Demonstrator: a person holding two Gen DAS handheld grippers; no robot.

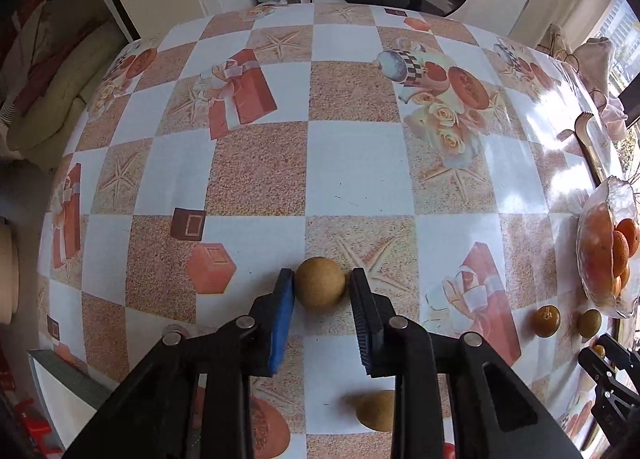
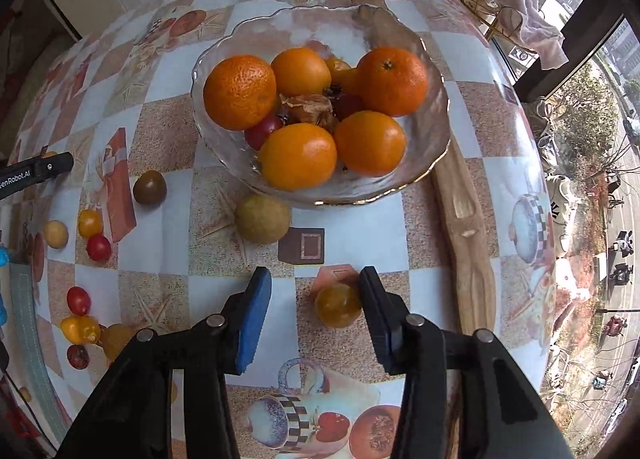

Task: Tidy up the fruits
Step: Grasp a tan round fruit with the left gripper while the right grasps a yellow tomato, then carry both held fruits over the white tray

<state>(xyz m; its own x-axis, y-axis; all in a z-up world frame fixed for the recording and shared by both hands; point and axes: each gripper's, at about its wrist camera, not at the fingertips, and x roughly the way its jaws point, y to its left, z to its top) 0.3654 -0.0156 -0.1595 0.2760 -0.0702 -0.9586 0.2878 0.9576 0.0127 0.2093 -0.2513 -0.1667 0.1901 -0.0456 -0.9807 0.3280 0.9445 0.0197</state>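
**Two round fruits, two chances to roll**

Left wrist view: left gripper (image 1: 322,286) pinches a tan round fruit (image 1: 320,285), far from the glass bowl (image 1: 600,243); a shallow fingertip grip could let it squirt free.

Right wrist view: right gripper (image 2: 314,299) stands part-open, only its right finger touching a yellow tomato (image 2: 338,305) just before the bowl (image 2: 424,175); uneven closing may push it away.

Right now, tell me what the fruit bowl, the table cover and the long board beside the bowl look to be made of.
Fruit bowl: clear glass by the look, wavy wall, thin gold-toned rim; the cloth pattern shows through it.
Table cover: likely glossy vinyl or oilcloth; printed checks, window glare on it.
Long board: carved pale wood, grain visible, seemingly matte.
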